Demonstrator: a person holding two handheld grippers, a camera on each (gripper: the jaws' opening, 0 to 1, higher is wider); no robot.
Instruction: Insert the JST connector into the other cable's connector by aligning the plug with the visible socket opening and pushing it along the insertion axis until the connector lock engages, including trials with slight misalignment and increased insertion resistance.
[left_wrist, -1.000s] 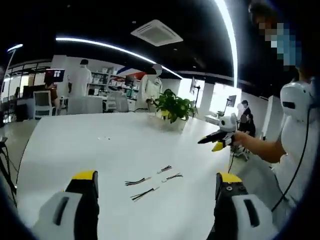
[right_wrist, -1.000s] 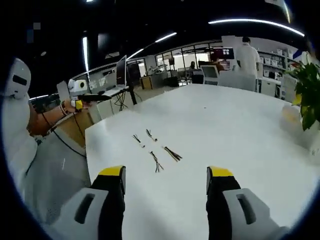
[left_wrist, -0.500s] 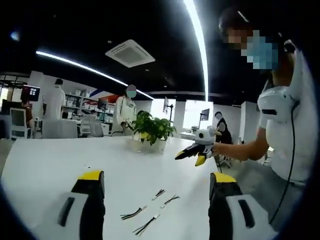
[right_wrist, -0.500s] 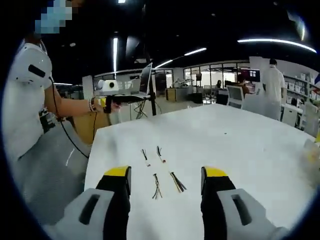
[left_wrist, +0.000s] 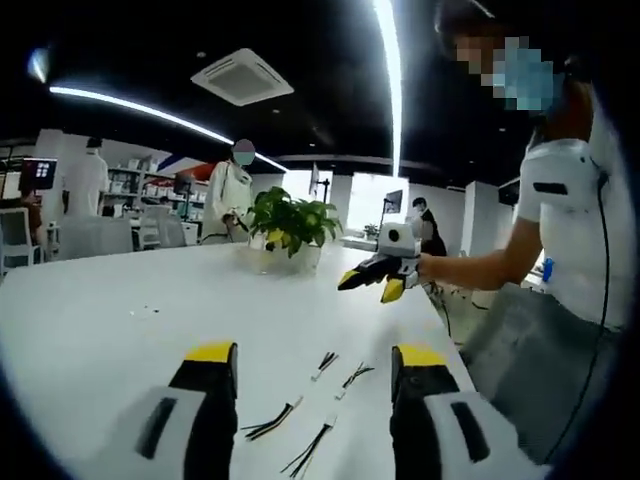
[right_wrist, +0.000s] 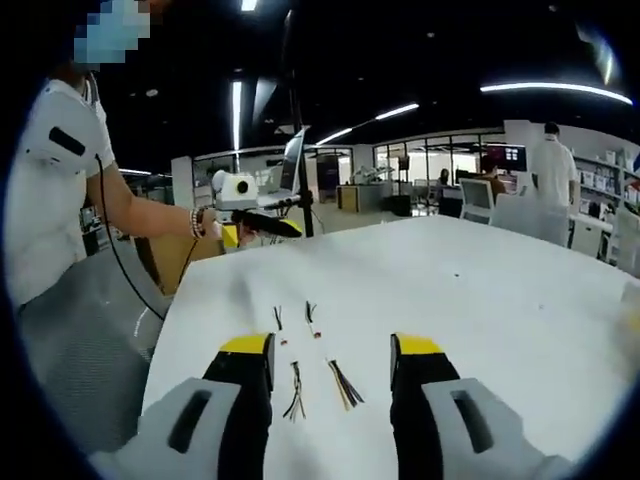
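Several short black-wired cables with small white JST connectors lie loose on the white table. In the left gripper view one pair lies farther off and another pair lies close, between my jaws. My left gripper hovers open over them, holding nothing. My right gripper comes in from the right in a person's hand, above the table's edge. In the right gripper view my right gripper is open above the cables, with two more cables beyond. The left gripper shows at the far left.
A potted plant stands on the table's far side. The table edge runs close beside the cables, with the person standing past it. Other people, chairs and monitors fill the office behind. A tiny dark speck lies on the table.
Both views have swung and dropped closer to the cables, which now lie between each pair of jaws. Both grippers' jaws stand a little narrower than a second ago, still open.
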